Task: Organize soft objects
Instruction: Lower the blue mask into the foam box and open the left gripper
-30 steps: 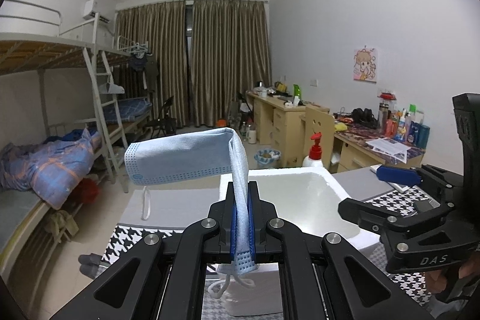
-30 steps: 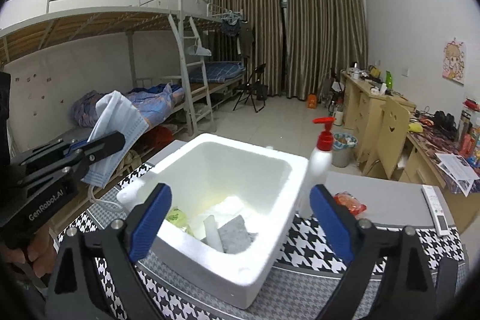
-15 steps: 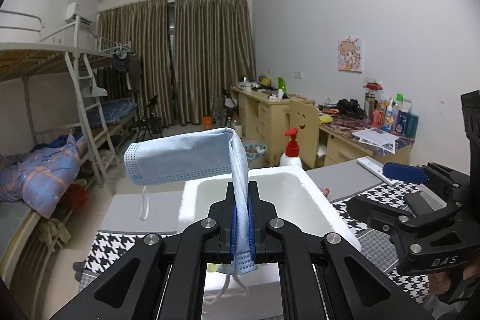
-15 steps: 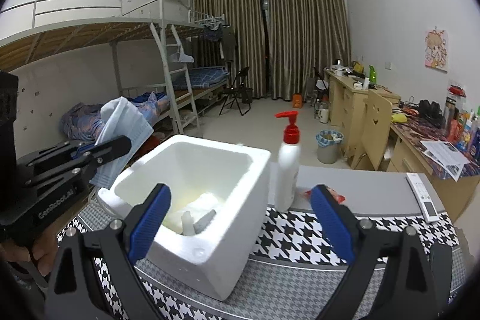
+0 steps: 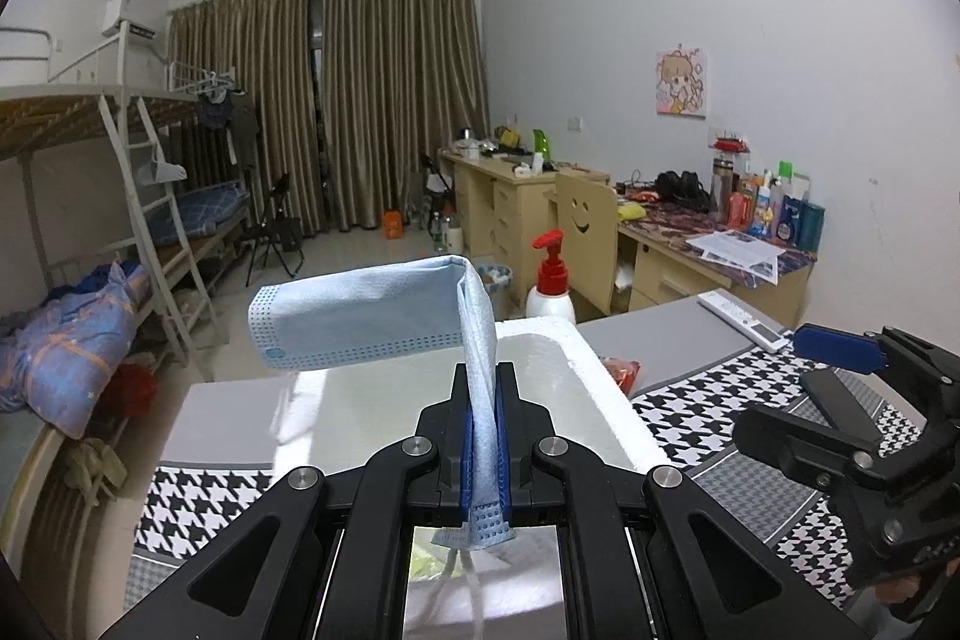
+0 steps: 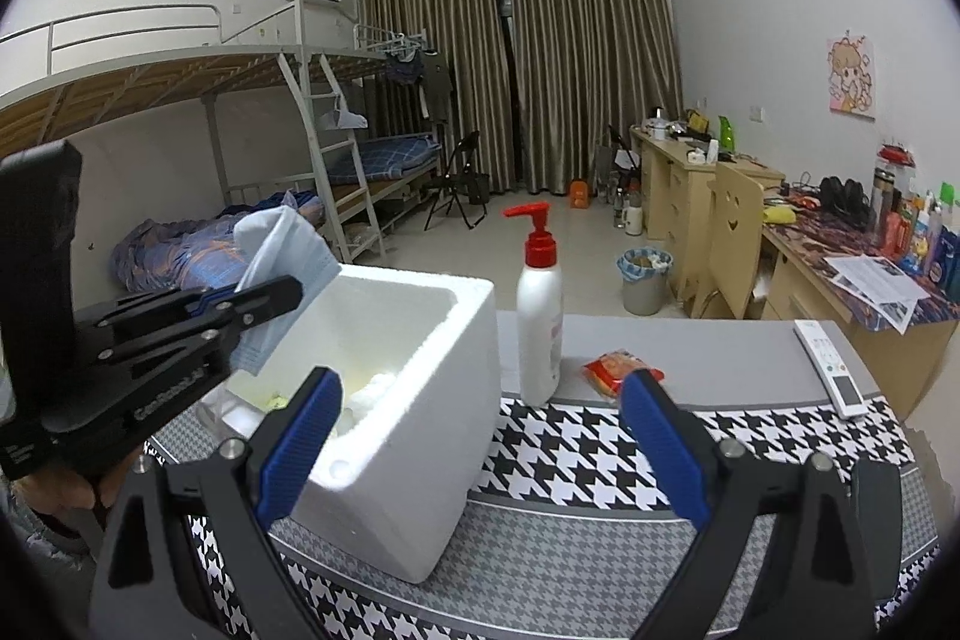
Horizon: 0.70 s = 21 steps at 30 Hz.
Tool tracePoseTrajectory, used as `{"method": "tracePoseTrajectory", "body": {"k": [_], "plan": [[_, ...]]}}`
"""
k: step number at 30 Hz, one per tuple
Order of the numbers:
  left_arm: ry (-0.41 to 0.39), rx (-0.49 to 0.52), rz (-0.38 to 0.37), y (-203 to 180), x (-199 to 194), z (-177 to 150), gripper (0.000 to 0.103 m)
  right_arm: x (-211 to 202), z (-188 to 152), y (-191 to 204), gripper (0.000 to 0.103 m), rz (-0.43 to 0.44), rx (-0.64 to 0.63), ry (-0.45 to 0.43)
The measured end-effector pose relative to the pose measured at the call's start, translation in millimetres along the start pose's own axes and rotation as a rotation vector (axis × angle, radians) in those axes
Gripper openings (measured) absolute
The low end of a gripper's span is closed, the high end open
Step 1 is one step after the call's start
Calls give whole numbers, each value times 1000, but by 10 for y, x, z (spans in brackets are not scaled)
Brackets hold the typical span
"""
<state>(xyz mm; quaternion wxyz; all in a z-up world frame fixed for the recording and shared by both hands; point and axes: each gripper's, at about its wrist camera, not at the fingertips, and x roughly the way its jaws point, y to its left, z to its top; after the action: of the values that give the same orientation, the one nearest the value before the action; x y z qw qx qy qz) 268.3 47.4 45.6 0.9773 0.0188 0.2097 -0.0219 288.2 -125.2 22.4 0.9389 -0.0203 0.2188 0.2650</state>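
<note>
My left gripper (image 5: 485,403) is shut on a light blue face mask (image 5: 372,316), which bends over to the left above the white foam box (image 5: 606,382). In the right wrist view the left gripper (image 6: 282,289) holds the mask (image 6: 282,244) over the box's left rim (image 6: 420,283). Soft white and yellow-green items (image 6: 366,394) lie inside the box. My right gripper (image 6: 480,436) is open and empty, in front of the box's right corner. It also shows in the left wrist view (image 5: 834,364), to the right of the box.
A white pump bottle with a red top (image 6: 539,322) stands right of the box. A red snack packet (image 6: 621,370) and a white remote (image 6: 831,370) lie on the grey table with its houndstooth mat (image 6: 600,460). Bunk beds, desks and a chair stand behind.
The left gripper with the mask has swung right and come over the box. The right gripper has drawn back and to the right, so the box now sits lower left in its view.
</note>
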Motion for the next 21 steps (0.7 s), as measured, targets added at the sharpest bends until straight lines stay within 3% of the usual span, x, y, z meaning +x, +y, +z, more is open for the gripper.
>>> {"method": "tracePoseTrajectory", "body": {"k": [5, 7, 8, 10, 12, 17, 21], "plan": [[40, -1, 1, -7, 154, 8, 7, -88, -7, -109, 97, -2, 38, -21], [63, -3, -4, -6, 217, 3, 14, -114, -6, -133, 97, -5, 43, -25], [76, -12, -5, 9, 243, -2, 20, -124, -10, -139, 97, -5, 42, -27], [79, -22, 10, 30, 249, -8, 63, -149, -9, -144, 97, -7, 39, -32], [58, -38, 32, 46, 215, -11, 80, -173, -10, -150, 97, -5, 40, -37], [31, -40, 46, 35, 115, 17, 84, -206, -17, -161, 97, -4, 41, -44], [-4, -49, 59, 32, -2, 21, 94, -242, -34, -143, 97, -7, 36, -48]]}}
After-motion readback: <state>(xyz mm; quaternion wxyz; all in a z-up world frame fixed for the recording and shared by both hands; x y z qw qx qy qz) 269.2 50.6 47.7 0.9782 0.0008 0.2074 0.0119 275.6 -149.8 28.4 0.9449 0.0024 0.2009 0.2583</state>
